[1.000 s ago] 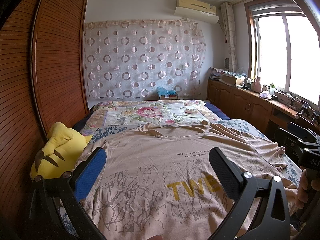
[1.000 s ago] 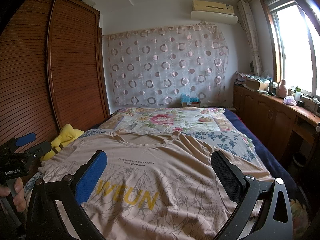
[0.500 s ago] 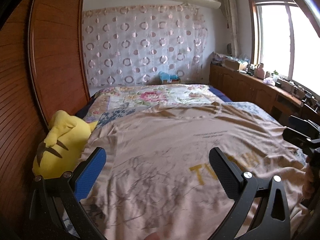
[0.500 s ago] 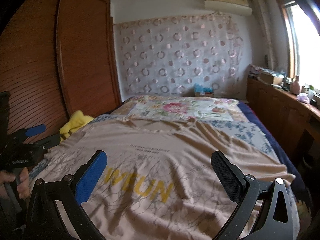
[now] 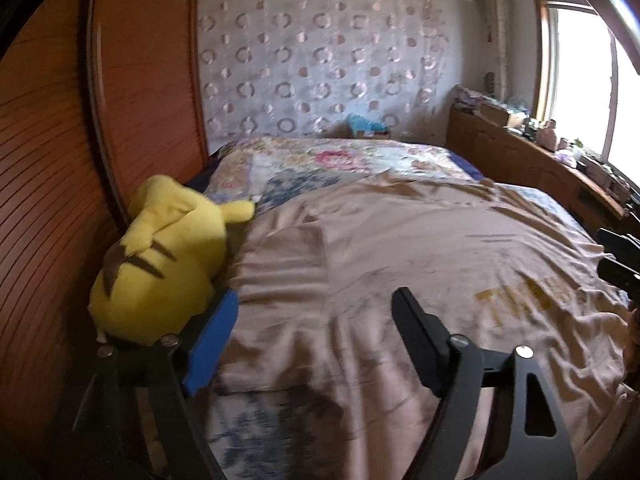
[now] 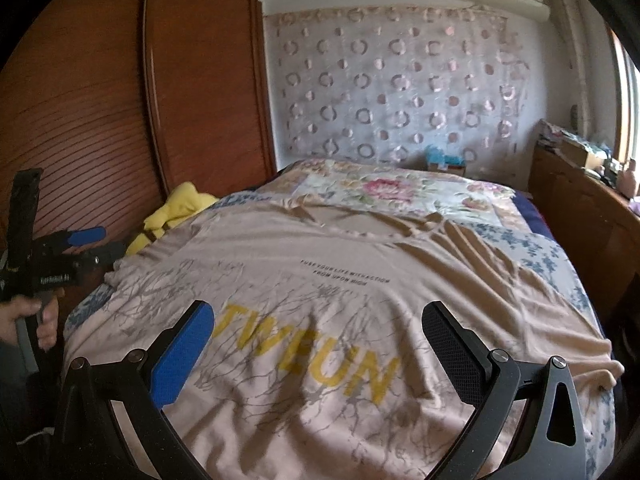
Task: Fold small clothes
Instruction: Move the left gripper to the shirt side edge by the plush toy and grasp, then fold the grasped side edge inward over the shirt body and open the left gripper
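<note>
- Right wrist view shows us the beige T-shirt spread flat on the bed, collar at the far end.
- Our left gripper hangs over the shirt's left edge; its jaws are closing, fabric below and between them, not pinched.
- Our right gripper has its jaws wide apart, holding nothing.
- A yellow plush toy lies beside the shirt.

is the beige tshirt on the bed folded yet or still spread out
Spread out: the beige t-shirt lies flat, print up, collar and both sleeves showing, no fold.
</note>
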Demonstrator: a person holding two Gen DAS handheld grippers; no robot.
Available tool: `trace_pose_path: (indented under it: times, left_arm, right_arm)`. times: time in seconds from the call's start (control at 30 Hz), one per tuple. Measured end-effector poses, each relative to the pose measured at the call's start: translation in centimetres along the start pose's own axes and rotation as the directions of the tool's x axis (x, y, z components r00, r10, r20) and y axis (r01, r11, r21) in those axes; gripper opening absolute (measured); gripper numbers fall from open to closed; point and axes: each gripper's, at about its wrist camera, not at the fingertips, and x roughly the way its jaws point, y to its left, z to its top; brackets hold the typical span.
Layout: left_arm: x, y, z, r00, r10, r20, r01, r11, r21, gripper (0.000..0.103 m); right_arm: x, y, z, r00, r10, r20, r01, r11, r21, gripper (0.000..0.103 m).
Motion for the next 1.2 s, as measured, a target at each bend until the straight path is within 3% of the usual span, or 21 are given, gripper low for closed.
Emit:
trace_pose_path:
  times: [0.17, 0.33, 0.7, 0.73, 0.8, 0.9, 1.07, 1.2]
  left_arm:
    - [1.2, 3.4, -0.7, 0.998, 0.039, -0.044, -0.041, 0.998, -0.045, 0.068]
    - [2.7, 6.0, -1.2, 0.993, 0.059, -0.103, -0.066, 0.995, -0.069, 0.067]
    - [5.6, 8.1, -2.7, 0.968, -0.043, -0.246, 0.0, 0.985, -0.172, 0.042]
    - [5.6, 8.1, -2.8, 0.968, -0.057, -0.244, 0.012, 0.983, -0.181, 0.039]
    - [5.6, 8.1, -2.7, 0.968, -0.083, -0.236, 0.037, 0.981, -0.192, 0.02]
    - [5.2, 7.4, -2.4, 0.975, -0.072, -0.211, 0.041, 0.988, -0.147, 0.004]
    - [3.5, 5.9, -0.4, 0.987, -0.082, -0.136, 0.069, 0.993, -0.097, 0.003]
    - [2.3, 3.2, 2.4, 0.988, -0.131, -0.078, 0.129, 0.991, -0.035, 0.003]
  right_arm:
    - [0.6, -0.2, 0.4, 0.999, 0.034, -0.036, -0.034, 0.999, -0.024, 0.103]
    - [0.9, -0.4, 0.7, 0.995, 0.069, -0.074, -0.072, 0.997, -0.038, 0.103]
    - [0.2, -0.9, 1.3, 0.991, 0.094, -0.095, -0.1, 0.993, -0.062, 0.103]
    - [0.1, -1.0, 1.3, 0.991, 0.096, -0.098, -0.102, 0.993, -0.064, 0.103]
    - [0.4, -0.7, 1.4, 0.99, 0.098, -0.098, -0.105, 0.992, -0.07, 0.103]
    - [0.4, -0.7, 1.4, 0.989, 0.105, -0.102, -0.113, 0.991, -0.07, 0.103]
    - [1.0, -0.5, 1.4, 0.986, 0.115, -0.117, -0.124, 0.99, -0.069, 0.103]
    - [1.6, -0.6, 1.8, 0.986, 0.112, -0.119, -0.121, 0.99, -0.073, 0.103]
